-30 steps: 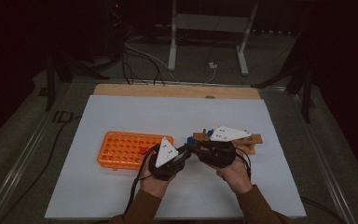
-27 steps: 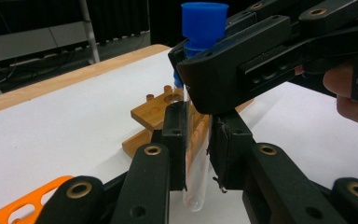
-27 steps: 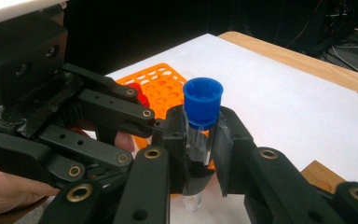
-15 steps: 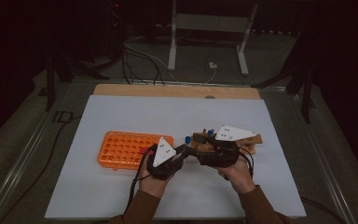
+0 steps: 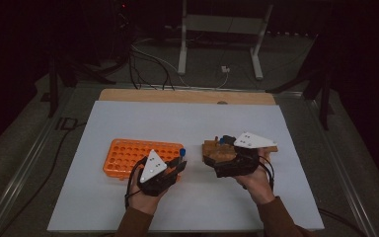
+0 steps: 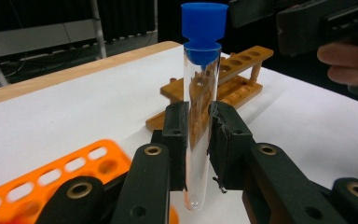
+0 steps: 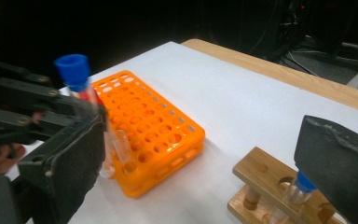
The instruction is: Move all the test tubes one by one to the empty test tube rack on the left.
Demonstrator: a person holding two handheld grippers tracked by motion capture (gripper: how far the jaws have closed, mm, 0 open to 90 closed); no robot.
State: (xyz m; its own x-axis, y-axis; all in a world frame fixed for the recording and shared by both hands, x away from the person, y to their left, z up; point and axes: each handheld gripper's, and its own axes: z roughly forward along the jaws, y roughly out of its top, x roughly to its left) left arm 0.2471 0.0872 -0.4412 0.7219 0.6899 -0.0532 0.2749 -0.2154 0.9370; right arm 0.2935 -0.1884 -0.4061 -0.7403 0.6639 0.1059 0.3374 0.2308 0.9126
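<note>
Your left gripper has its fingers pinching the blue-capped test tube upright, so it should slot straight into the orange rack. Your right gripper just spread its fingers with nothing between them, parked over the wooden rack.

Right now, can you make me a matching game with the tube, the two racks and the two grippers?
Things:
1. tube
2. orange rack
3. wooden rack
4. right gripper

States:
A. lies on the white sheet, beside the left gripper
B. jaws wide apart, nothing between them
C. upright, blue cap on top, clamped in the left gripper
D. stands on the sheet just in front of the right gripper

Pairs: 1-C, 2-A, 3-D, 4-B
</note>
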